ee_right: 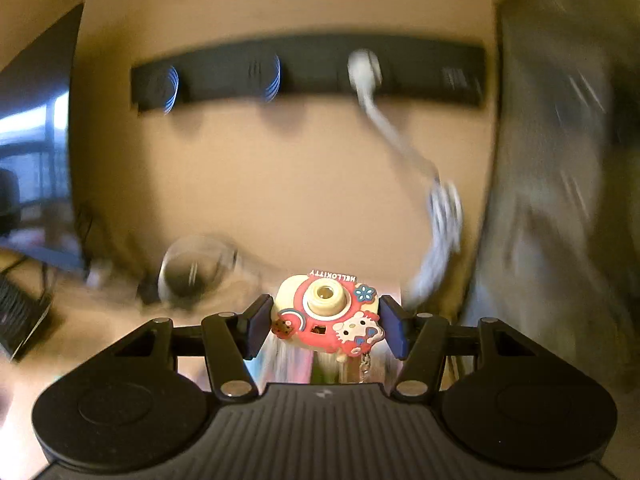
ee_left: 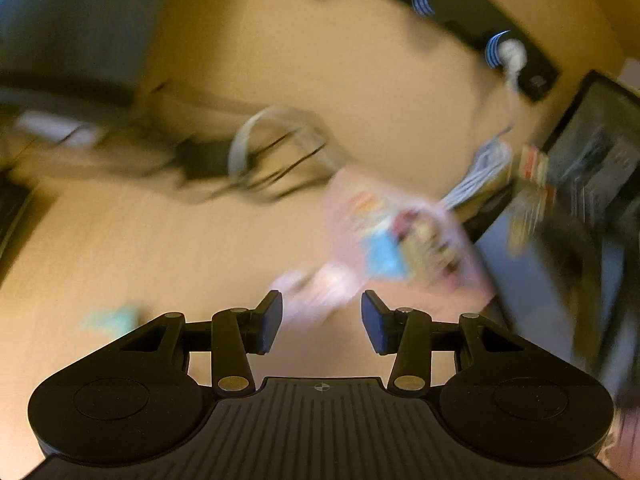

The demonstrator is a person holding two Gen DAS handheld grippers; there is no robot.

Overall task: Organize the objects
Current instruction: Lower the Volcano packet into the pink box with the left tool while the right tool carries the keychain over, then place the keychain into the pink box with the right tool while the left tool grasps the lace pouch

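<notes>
My right gripper (ee_right: 324,330) is shut on a cream and red Hello Kitty toy camera (ee_right: 328,314), held upside down between both blue pads above the wooden desk, with a small chain hanging under it. My left gripper (ee_left: 322,320) is open and empty, hovering over the desk (ee_left: 160,248). Just beyond its fingers lies a blurred pink packet (ee_left: 320,284) and a pink box with colourful print (ee_left: 404,240). A small teal object (ee_left: 110,318) lies on the desk to the left of the left gripper. Both views are motion-blurred.
A black power strip (ee_right: 312,72) with a white plug (ee_right: 362,68) and white cable (ee_right: 440,216) runs along the back wall. A coil of cables (ee_left: 276,148) and black adapter lie mid-desk. A round glass object (ee_right: 192,268) sits left. A dark box (ee_left: 592,168) stands right.
</notes>
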